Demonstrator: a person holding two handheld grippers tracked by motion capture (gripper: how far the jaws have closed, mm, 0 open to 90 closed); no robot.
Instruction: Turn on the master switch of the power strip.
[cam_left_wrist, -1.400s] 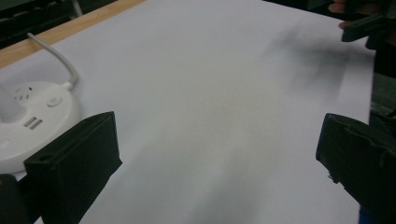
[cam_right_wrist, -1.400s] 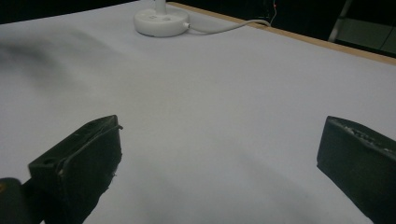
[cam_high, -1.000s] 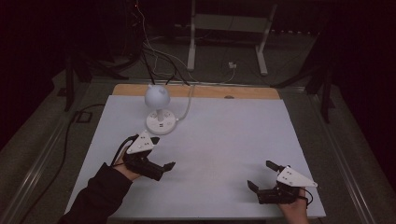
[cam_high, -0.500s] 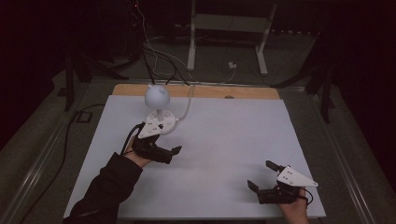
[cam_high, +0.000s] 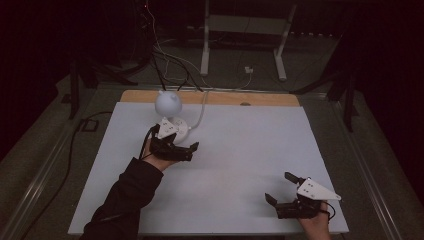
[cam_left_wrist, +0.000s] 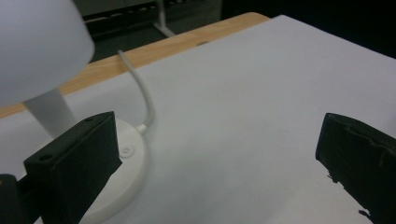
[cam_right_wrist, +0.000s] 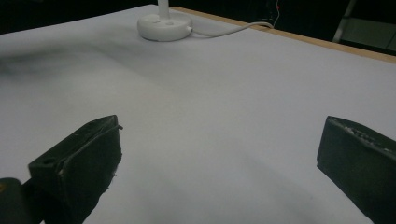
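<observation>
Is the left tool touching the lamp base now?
Cannot tell. In the left gripper view one jaw of the open left tool overlaps the lamp base, hiding any gap; the high view is too coarse.

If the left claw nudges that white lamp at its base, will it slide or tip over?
Probably slide at first: the lamp stands on a wide, flat round base on the smooth table. Pushed higher up, it may tip, since the big shade sits on a thin stem. Its cord looks bendy and may tug it back slightly.
</observation>
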